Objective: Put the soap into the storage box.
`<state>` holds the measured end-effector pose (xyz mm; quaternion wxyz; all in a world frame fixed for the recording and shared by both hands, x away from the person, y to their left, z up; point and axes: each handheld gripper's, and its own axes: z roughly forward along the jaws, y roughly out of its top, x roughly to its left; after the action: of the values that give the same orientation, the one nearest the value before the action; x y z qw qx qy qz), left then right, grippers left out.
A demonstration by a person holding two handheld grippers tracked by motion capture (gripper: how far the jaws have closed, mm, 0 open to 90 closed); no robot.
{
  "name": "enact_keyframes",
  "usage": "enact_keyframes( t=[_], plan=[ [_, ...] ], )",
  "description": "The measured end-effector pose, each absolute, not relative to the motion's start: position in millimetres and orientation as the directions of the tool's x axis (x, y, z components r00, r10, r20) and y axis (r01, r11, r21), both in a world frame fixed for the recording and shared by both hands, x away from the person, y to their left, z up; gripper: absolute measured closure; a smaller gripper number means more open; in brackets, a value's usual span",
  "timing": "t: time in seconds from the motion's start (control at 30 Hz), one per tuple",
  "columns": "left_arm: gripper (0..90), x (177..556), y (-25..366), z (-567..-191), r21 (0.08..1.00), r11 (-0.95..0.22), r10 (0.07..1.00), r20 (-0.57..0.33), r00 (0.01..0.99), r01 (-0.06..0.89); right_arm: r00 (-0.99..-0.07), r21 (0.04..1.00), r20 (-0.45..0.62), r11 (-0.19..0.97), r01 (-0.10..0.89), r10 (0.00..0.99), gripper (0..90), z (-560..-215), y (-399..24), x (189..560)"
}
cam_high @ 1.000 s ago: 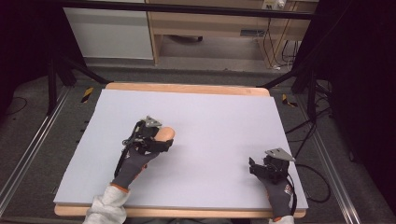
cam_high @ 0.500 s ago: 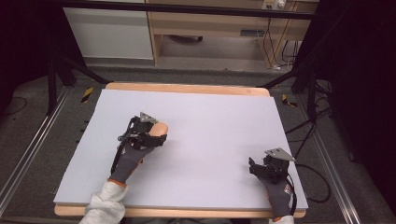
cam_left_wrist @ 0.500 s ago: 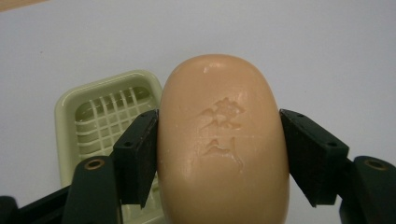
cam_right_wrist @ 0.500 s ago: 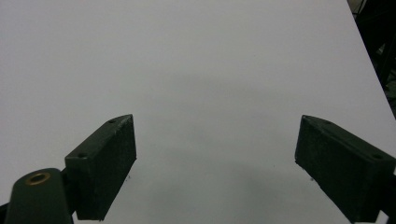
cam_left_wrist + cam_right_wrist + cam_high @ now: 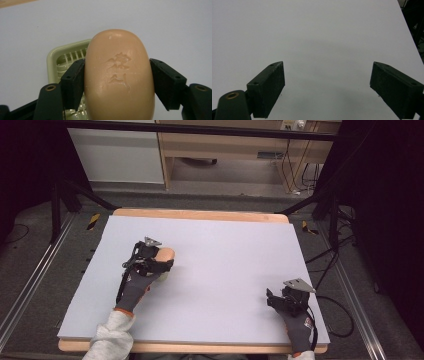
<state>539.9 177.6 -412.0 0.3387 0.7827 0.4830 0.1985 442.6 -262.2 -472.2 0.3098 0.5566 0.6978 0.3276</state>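
A pale lilac-grey sheet [image 5: 220,270] covered a wooden table [image 5: 200,214] whose edge showed along the far and near sides. The left gripper [image 5: 161,261], held in a grey-gloved hand [image 5: 136,287] with a light sleeve [image 5: 112,337] behind it, gripped a peach-coloured bar of soap [image 5: 166,254] over the left part of the sheet. The right gripper [image 5: 272,299] sat near the sheet's near right corner, well apart from the other, a grey three-cornered plate [image 5: 299,285] on top, and whether its jaws were apart could not be told from there.

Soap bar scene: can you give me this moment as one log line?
left gripper: shut on peach oval soap bar | above pale green slotted soap dish | right gripper: open, empty
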Motion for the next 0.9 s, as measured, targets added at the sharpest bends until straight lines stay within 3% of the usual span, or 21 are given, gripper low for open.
enact_keyframes(
  t=[0.9],
  plan=[
    [31.5, 562, 185, -431, 0.699, -0.284, 0.912, -0.014, 0.41, 0.656, -0.186, 0.801, -0.074, 0.169, 0.575, 0.98, 12.4, -473, -261, 443]
  ],
)
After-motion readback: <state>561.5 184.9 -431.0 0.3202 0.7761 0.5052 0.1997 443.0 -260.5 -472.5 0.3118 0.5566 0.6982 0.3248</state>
